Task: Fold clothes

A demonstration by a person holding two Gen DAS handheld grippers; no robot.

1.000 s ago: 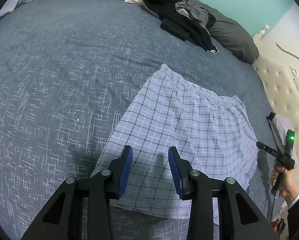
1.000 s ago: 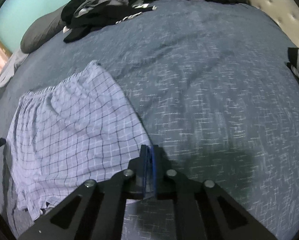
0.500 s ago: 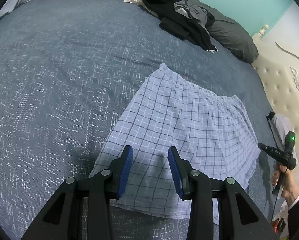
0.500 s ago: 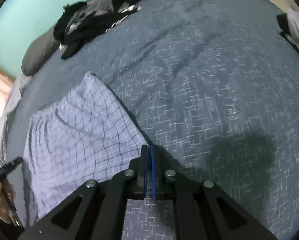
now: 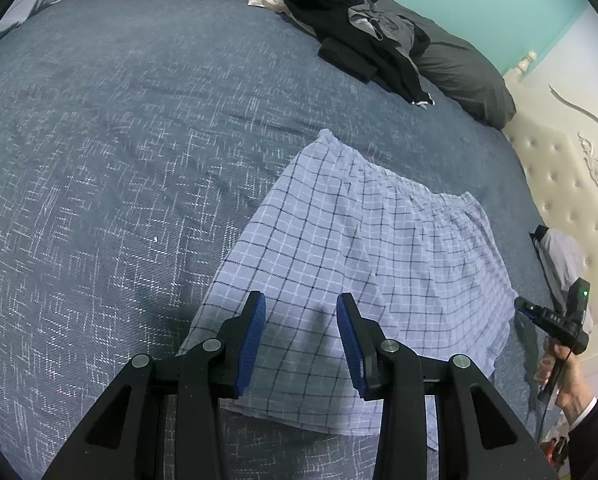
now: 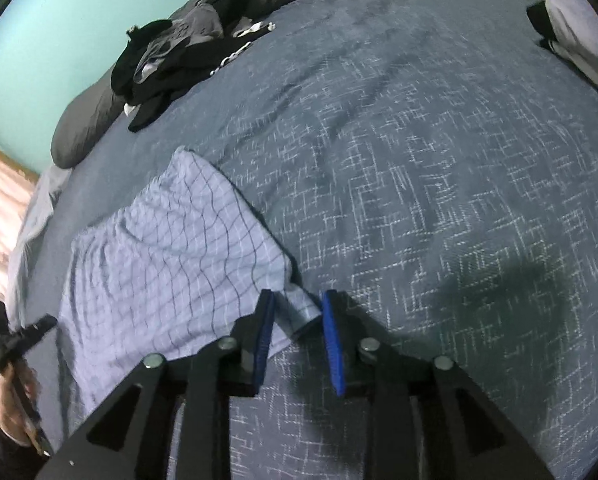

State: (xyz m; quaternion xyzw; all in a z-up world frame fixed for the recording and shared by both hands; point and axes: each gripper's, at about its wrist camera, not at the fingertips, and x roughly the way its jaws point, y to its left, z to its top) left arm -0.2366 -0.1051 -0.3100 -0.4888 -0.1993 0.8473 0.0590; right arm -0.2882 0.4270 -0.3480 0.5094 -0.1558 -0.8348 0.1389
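My right tool [image 6: 297,322] is opening, and a corner of the light blue checked cotton shorts [image 5: 359,264] sits loosely between its pads. My left tool [image 5: 301,334] hovers open above the shorts, which lie on the dark blue patterned bed cover [image 5: 119,140]. If the corner sticks to a pad, withdrawing may spoil the fold.

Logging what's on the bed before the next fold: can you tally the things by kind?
Checked blue garment, spread flat: 1
Heap of dark clothes, separate pieces not countable: 1
Dark grey pillows: at least 2
Pale item with black trim at the bed's edge: 1
Total: at least 5
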